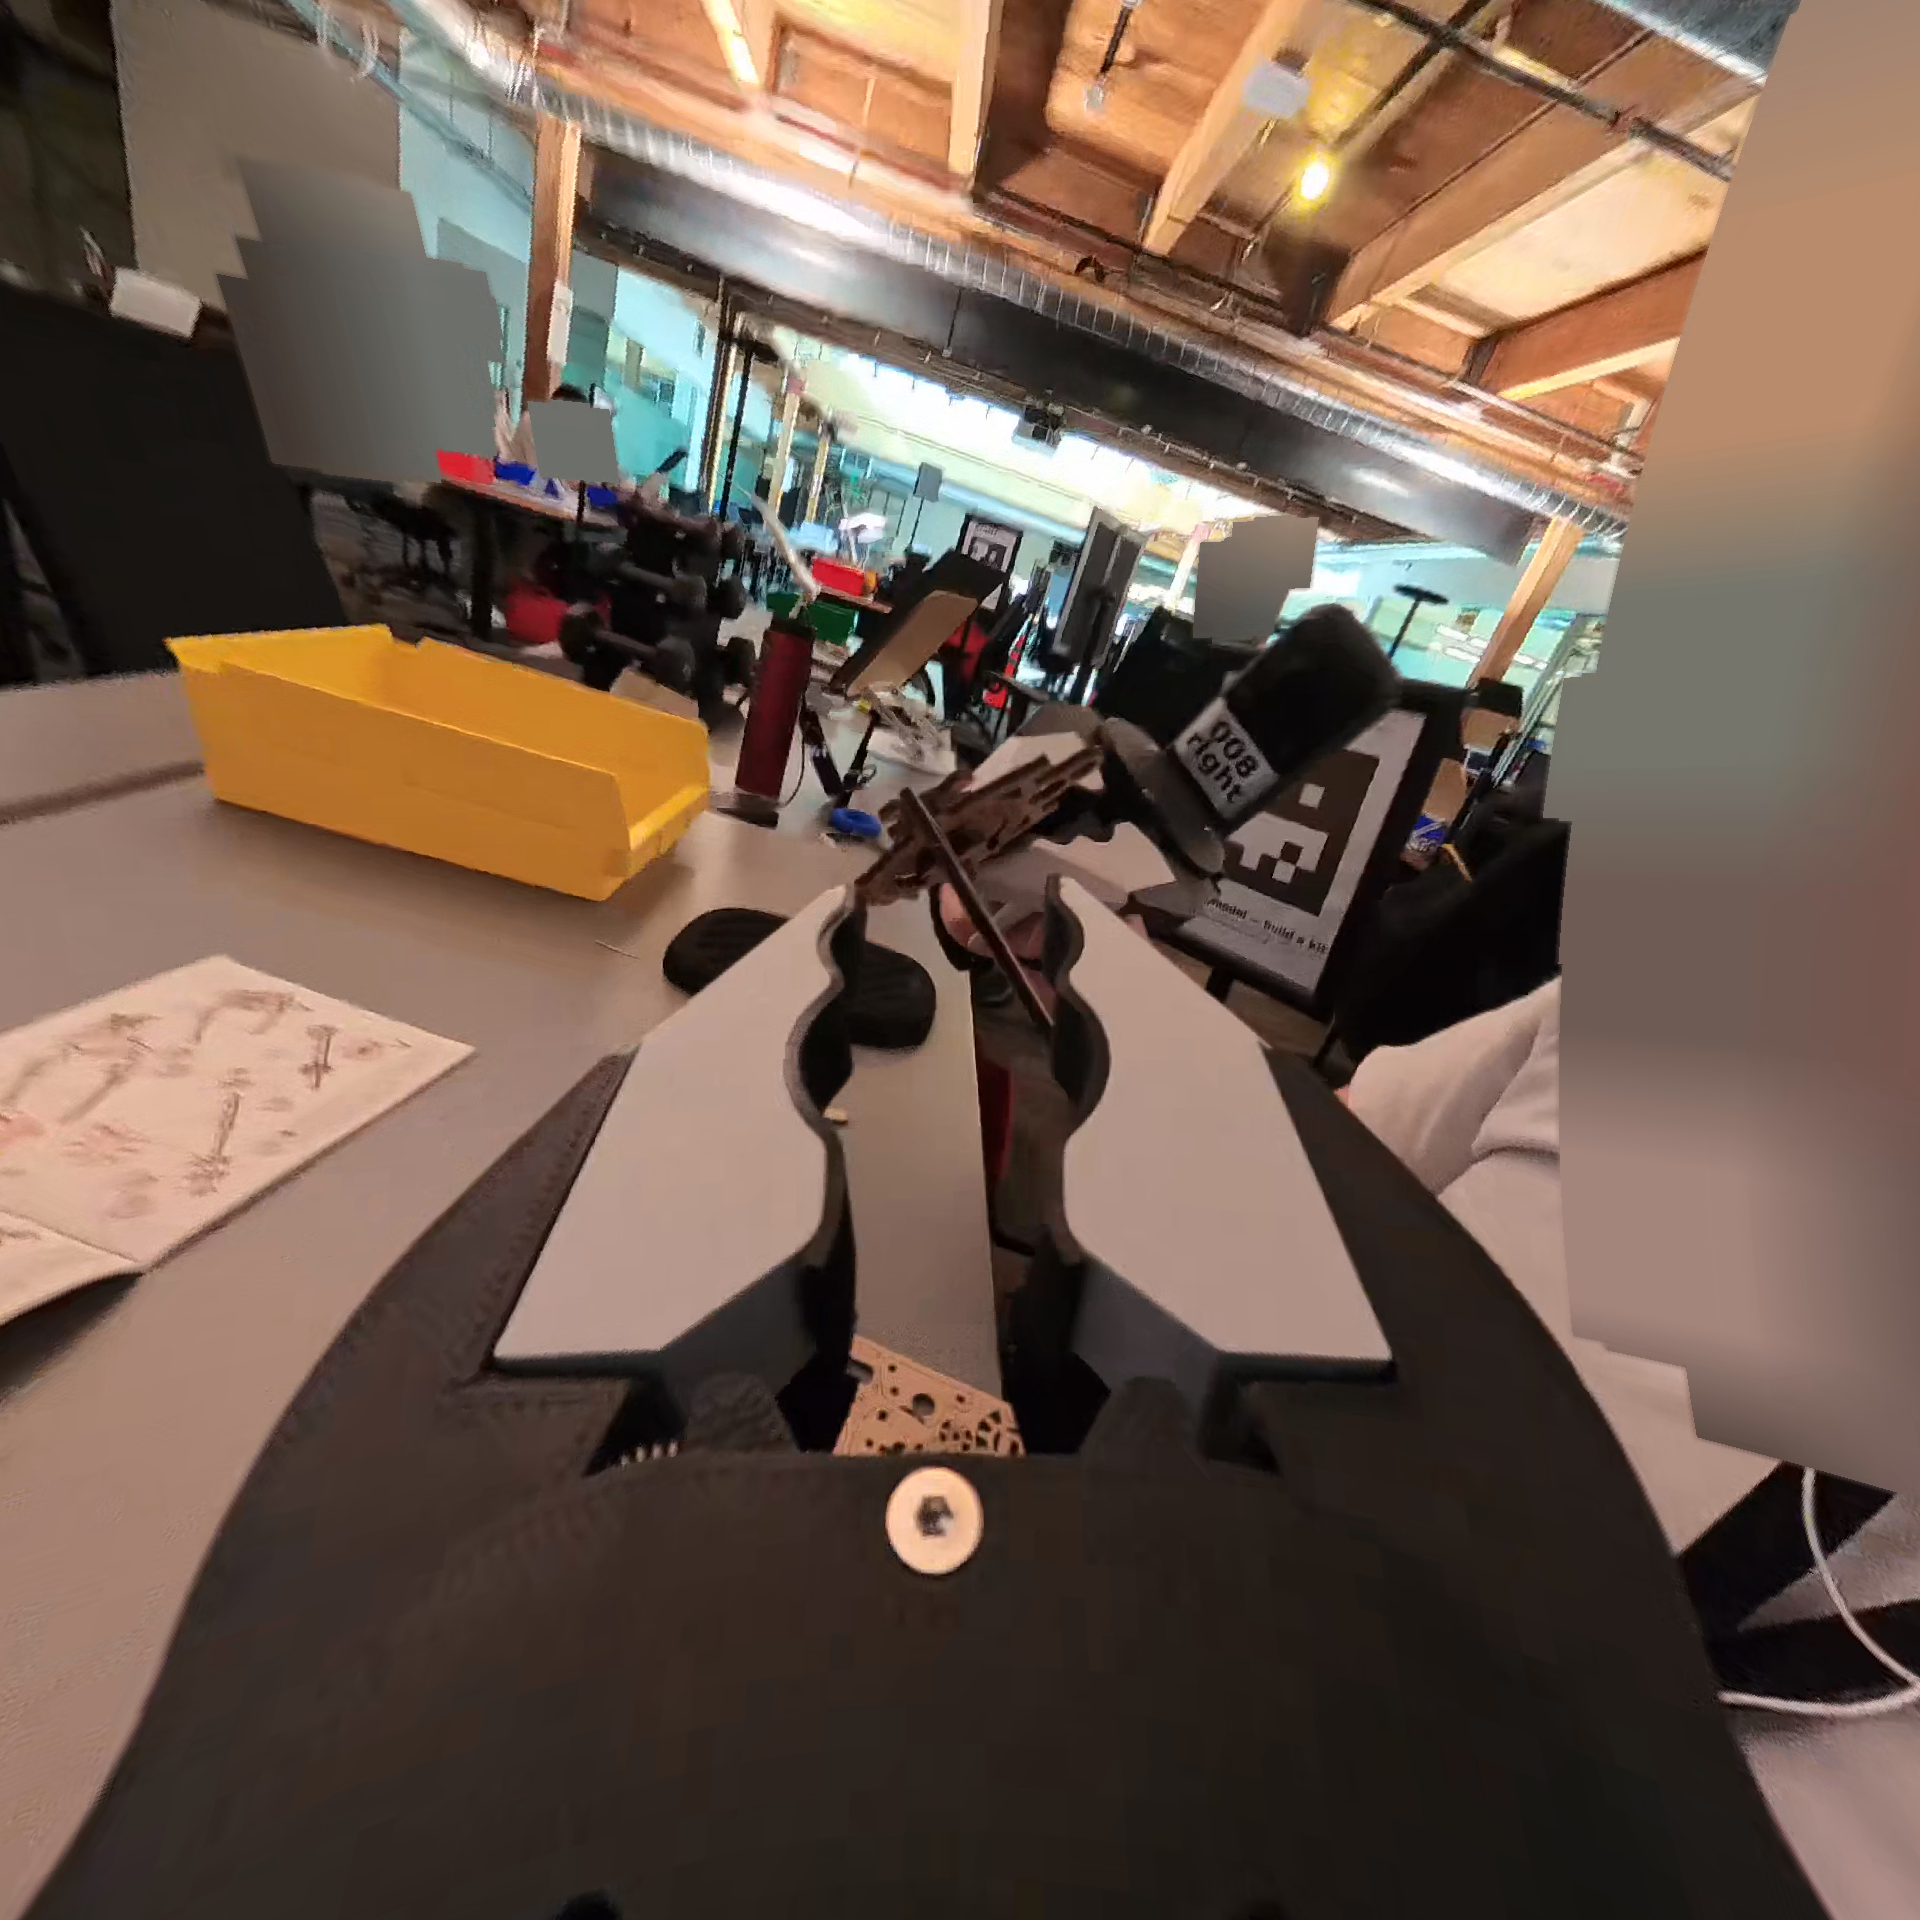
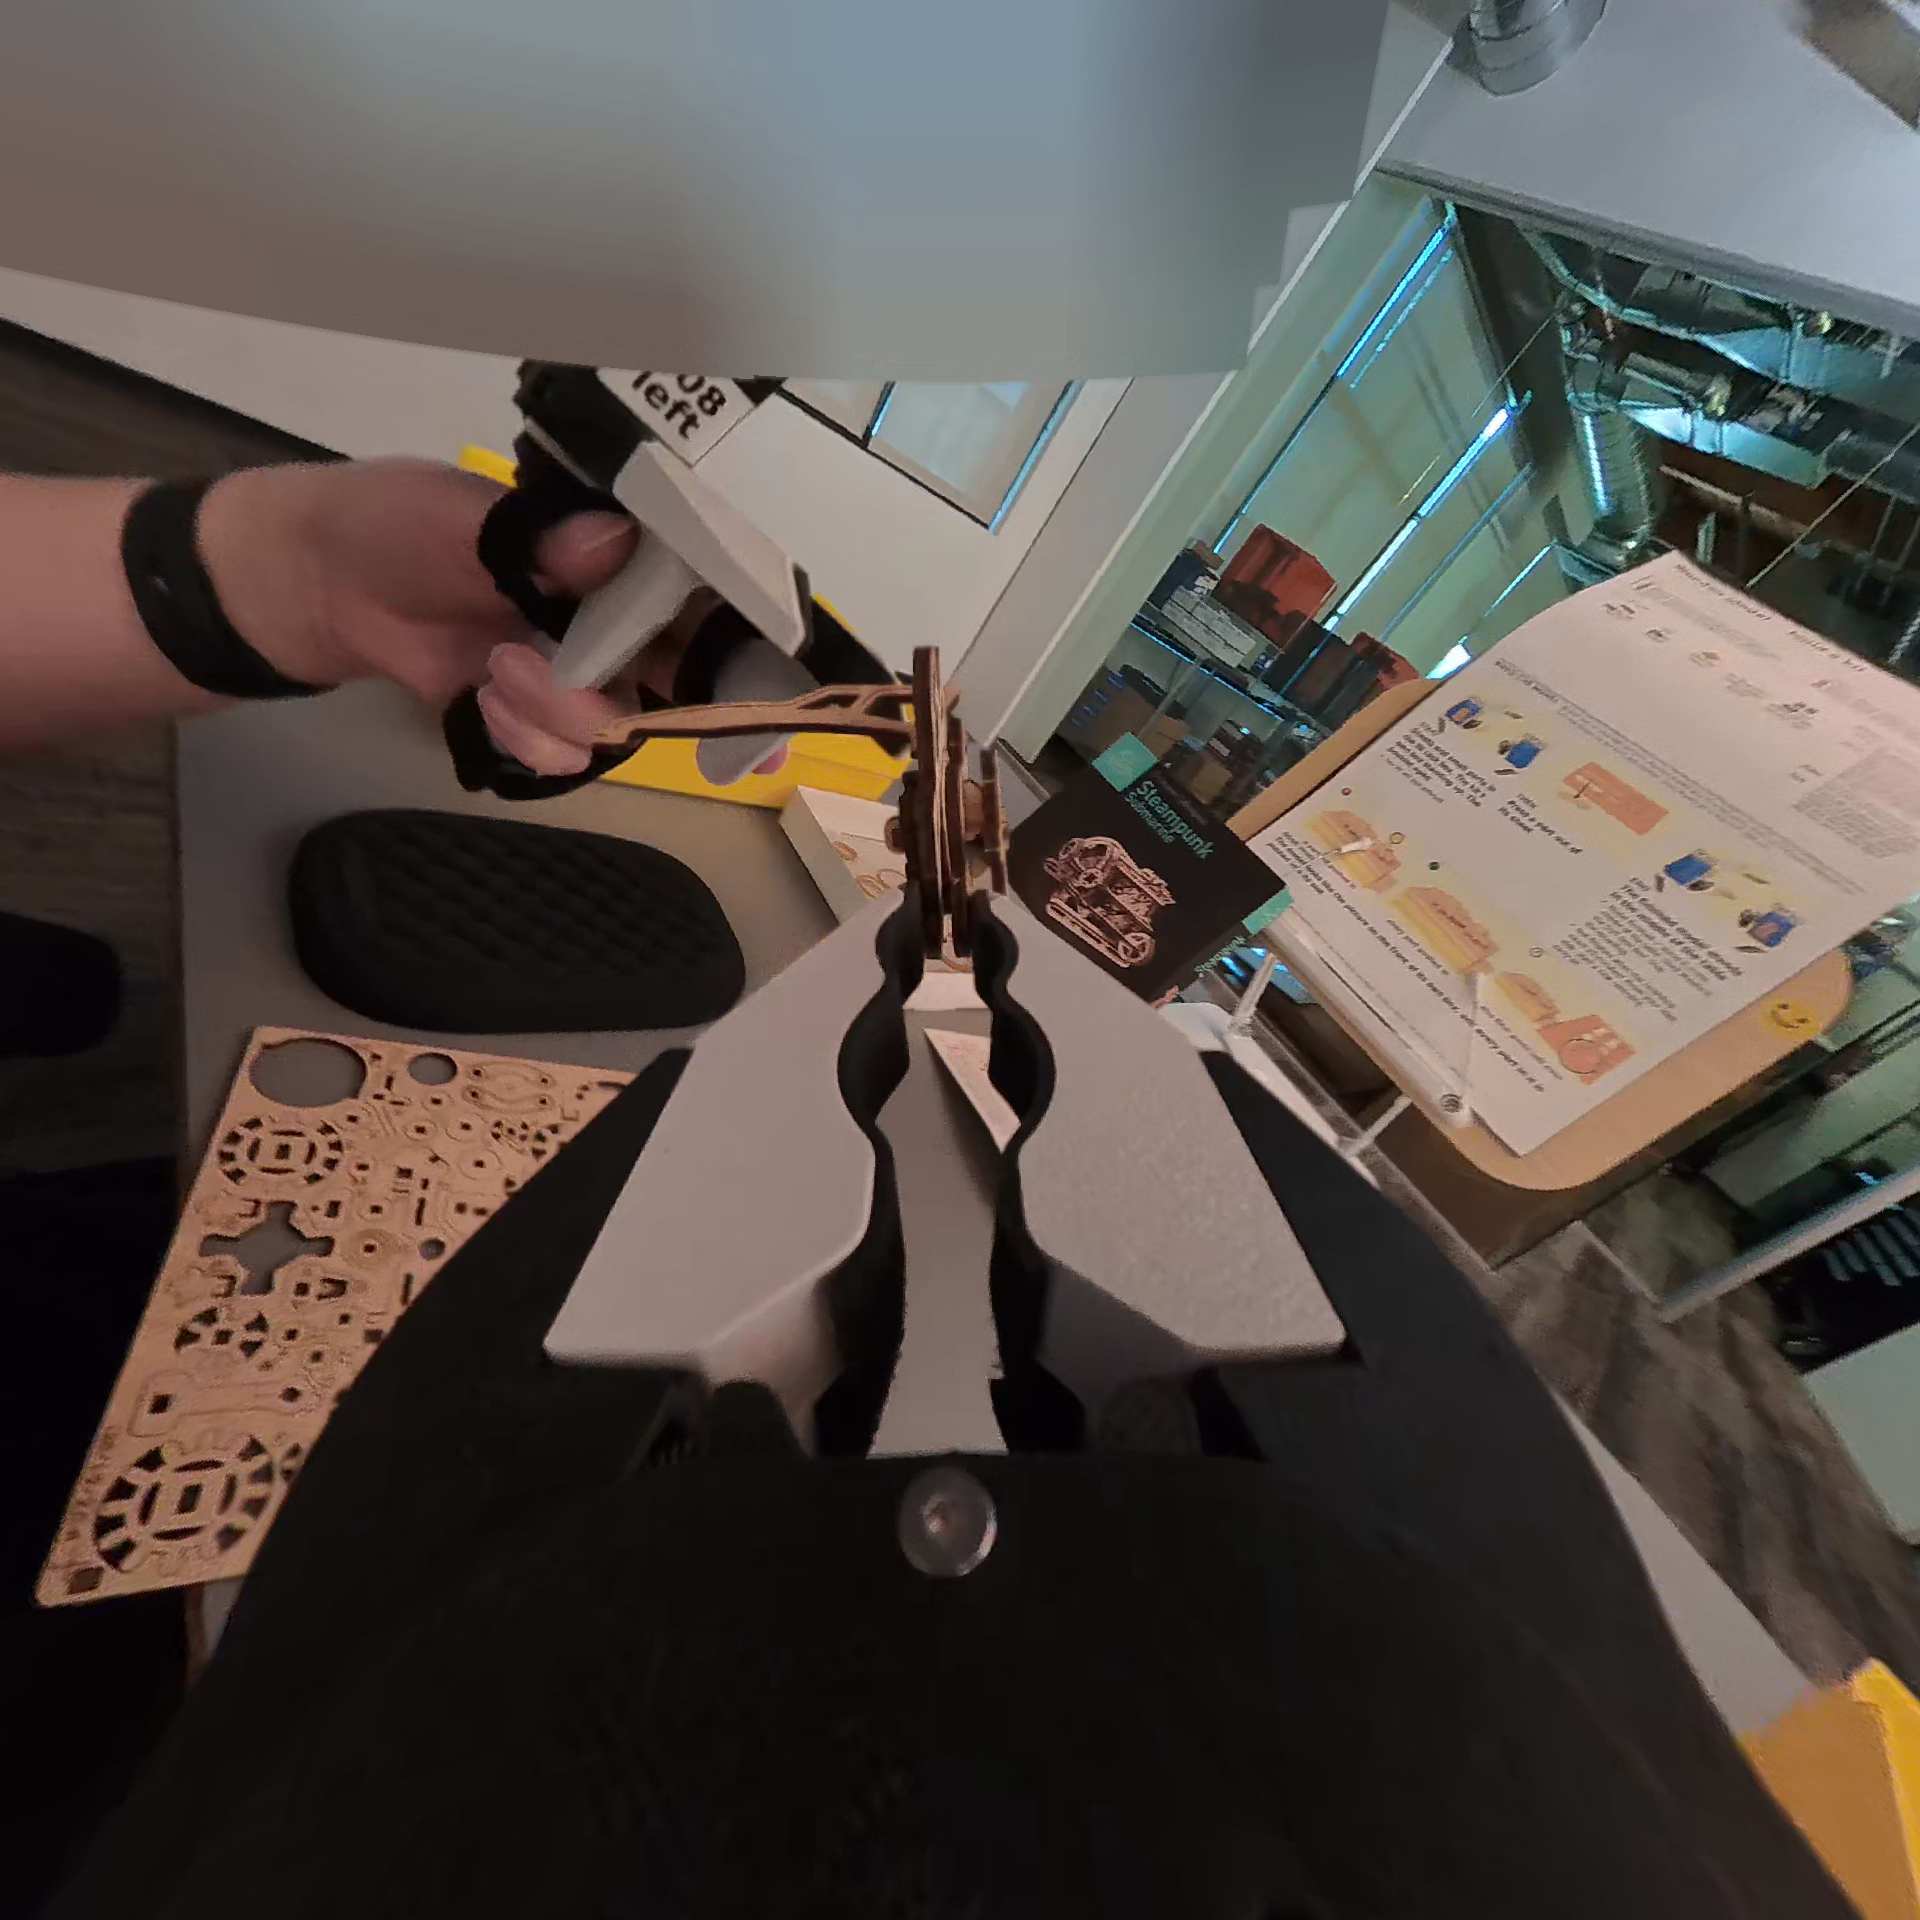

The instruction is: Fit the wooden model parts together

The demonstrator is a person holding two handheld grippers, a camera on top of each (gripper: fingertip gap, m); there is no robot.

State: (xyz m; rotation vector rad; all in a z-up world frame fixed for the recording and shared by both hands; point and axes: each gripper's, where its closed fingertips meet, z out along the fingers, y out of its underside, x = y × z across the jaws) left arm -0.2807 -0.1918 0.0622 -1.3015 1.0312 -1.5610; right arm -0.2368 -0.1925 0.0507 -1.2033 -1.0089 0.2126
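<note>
We're mid-joining at frame centre: right gripper (image 2: pixel 948 925) clenched on the gear cluster (image 2: pixel 951 800), left gripper (image 1: pixel 961 935) gripping the strut (image 2: pixel 748 717); next we press it home.

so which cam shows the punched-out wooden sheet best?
The right wrist view: the wooden sheet lies flat on the table, most of its cut-outs visible beside the right tongs. The left wrist view shows only a sliver behind the left tongs.

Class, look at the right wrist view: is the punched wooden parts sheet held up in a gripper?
No. The wooden parts sheet lies flat on the table, near the black pad.
</note>
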